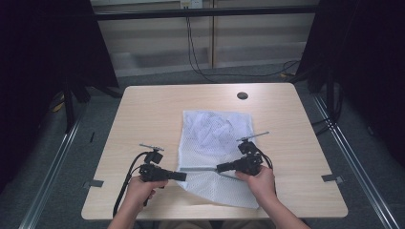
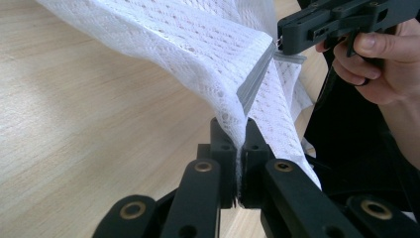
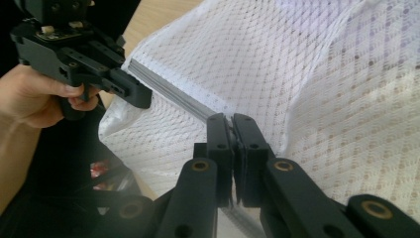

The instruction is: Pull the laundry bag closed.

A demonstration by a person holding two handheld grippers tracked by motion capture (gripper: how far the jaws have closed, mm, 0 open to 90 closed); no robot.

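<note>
While a white mesh laundry bag (image 1: 213, 148) lies rumpled on the pale wood-grain desk (image 1: 143, 114), its grey zipper strip (image 1: 203, 169) stretches taut near the near edge: the left gripper (image 1: 183, 176) pinches the netting at one end, the right gripper (image 1: 219, 168) clamps the other.

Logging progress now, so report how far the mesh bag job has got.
Done: both grippers have taken hold. The left gripper is shut on the mesh bag at one end of the grey zipper; the right gripper pinches the other end. In hand: zipper line stretched between them. Left: the pull itself; open or closed, I cannot tell.
</note>
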